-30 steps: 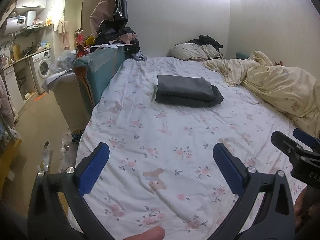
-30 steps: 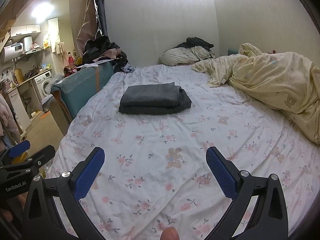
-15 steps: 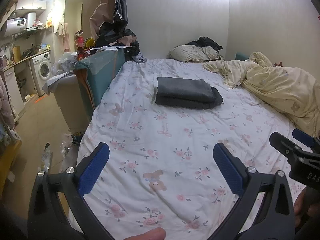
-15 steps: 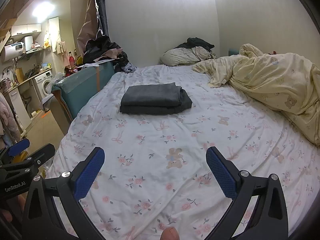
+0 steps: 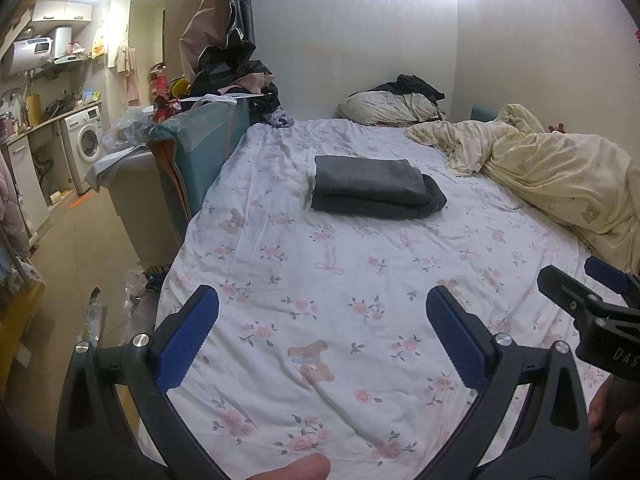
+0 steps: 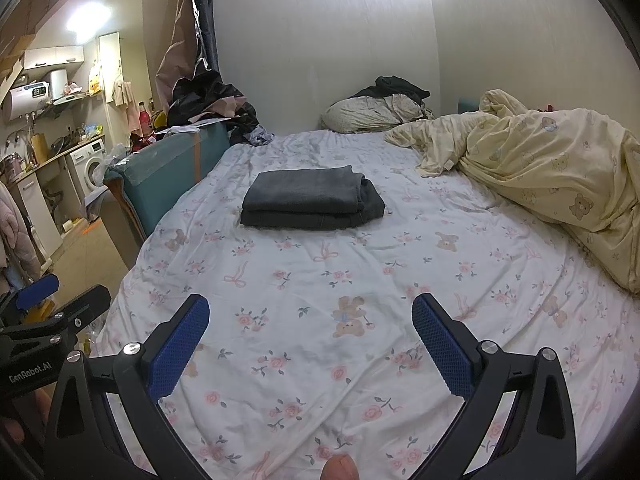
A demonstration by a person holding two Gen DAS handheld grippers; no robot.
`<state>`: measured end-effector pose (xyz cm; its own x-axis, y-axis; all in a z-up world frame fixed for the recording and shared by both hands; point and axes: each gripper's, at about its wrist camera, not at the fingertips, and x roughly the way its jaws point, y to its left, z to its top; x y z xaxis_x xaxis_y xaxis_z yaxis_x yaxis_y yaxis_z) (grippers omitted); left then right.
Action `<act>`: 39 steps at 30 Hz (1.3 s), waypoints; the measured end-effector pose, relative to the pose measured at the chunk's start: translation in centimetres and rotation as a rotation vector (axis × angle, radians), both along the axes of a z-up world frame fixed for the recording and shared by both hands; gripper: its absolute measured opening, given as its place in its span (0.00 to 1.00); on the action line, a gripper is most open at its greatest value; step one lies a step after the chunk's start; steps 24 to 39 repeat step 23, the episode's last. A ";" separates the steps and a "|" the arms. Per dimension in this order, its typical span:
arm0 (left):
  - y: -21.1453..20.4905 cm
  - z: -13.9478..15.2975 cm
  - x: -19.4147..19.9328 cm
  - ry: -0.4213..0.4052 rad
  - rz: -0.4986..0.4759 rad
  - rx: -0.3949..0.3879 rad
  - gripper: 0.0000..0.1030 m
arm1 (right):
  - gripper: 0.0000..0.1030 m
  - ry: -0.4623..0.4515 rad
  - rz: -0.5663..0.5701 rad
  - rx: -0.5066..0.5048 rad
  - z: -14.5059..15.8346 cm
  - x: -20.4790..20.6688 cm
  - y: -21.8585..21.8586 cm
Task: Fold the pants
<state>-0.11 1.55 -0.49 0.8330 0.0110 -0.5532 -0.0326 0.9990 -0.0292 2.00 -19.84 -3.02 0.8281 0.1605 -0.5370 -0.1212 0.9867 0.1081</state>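
Observation:
Dark grey pants point(image 5: 374, 193) point(image 6: 314, 200) lie folded into a neat rectangular stack in the middle of the bed, on the floral white sheet point(image 5: 340, 280) point(image 6: 360, 276). My left gripper point(image 5: 322, 316) hangs open above the near end of the bed, well short of the pants, with nothing between its blue pads. My right gripper point(image 6: 310, 316) is likewise open and empty, held back from the stack. Each gripper shows at the edge of the other's view. A fingertip pokes in at the bottom of both views.
A rumpled yellow duvet point(image 5: 560, 172) point(image 6: 552, 176) covers the bed's right side. A pillow with dark clothes point(image 5: 394, 102) lies at the head. Left of the bed stand a teal panel point(image 5: 200, 148), a clothes heap and a washing machine point(image 5: 86, 140).
Both grippers have drawn back slightly and tilted, so the folded pants sit a little farther and lower in view. The pants have not moved. Both stay open.

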 end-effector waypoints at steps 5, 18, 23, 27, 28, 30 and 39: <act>0.1 0.0 0.0 -0.003 -0.001 0.000 0.99 | 1.00 0.002 0.009 -0.001 0.0 0.1 -0.3; -0.1 0.1 0.1 -0.001 0.002 -0.005 0.99 | 1.00 0.003 0.013 -0.003 0.0 0.1 -0.3; -0.2 0.0 0.0 0.001 0.002 -0.012 0.99 | 1.00 0.003 0.012 -0.004 0.0 0.1 -0.2; -0.2 0.0 0.0 0.001 0.002 -0.012 0.99 | 1.00 0.003 0.012 -0.004 0.0 0.1 -0.2; -0.2 0.0 0.0 0.001 0.002 -0.012 0.99 | 1.00 0.003 0.012 -0.004 0.0 0.1 -0.2; -0.2 0.0 0.0 0.001 0.002 -0.012 0.99 | 1.00 0.003 0.012 -0.004 0.0 0.1 -0.2; -0.2 0.0 0.0 0.001 0.002 -0.012 0.99 | 1.00 0.003 0.012 -0.004 0.0 0.1 -0.2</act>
